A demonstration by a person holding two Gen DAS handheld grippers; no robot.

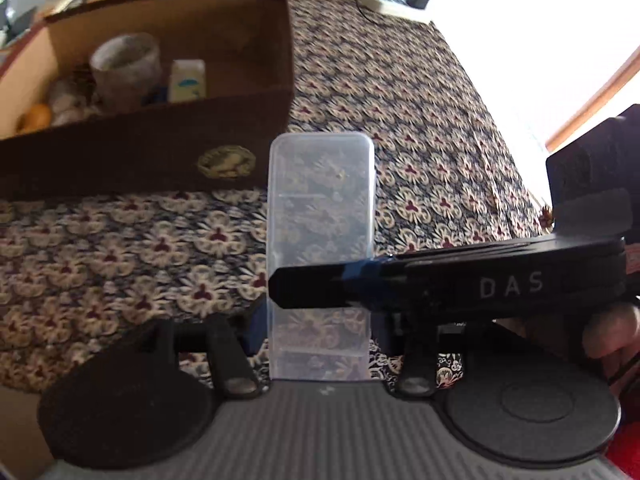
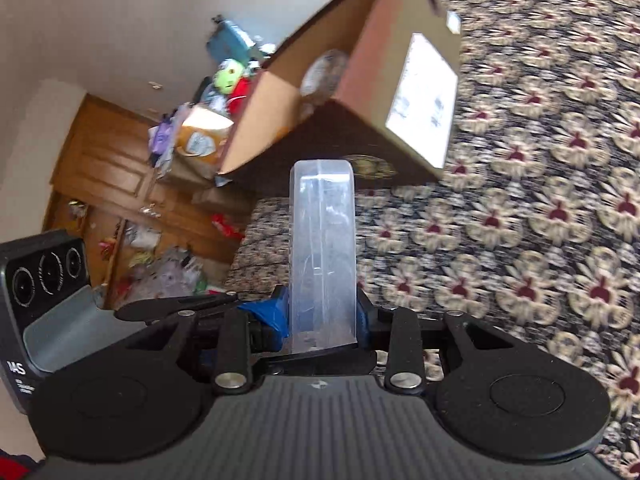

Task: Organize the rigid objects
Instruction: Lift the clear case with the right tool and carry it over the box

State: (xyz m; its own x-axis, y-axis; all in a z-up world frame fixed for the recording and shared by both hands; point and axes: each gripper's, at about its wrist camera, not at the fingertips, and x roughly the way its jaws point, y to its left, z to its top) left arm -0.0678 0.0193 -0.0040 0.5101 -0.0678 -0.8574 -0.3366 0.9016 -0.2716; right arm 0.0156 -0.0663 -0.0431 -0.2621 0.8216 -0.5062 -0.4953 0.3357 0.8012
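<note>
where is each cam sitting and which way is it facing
Left wrist: sits on the left gripper, looking along its fingers over the patterned cloth to the cardboard box; the right gripper crosses in front, and a hand shows.
Right wrist: sits on the right gripper, tilted, facing the same cardboard box and a cluttered room corner; the left gripper's body shows at left.
Shared: the clear plastic container, clamped by both grippers, plus box and cloth.

Only "DAS" reads — white letters on the right tongs (image 1: pixel 320 286).
</note>
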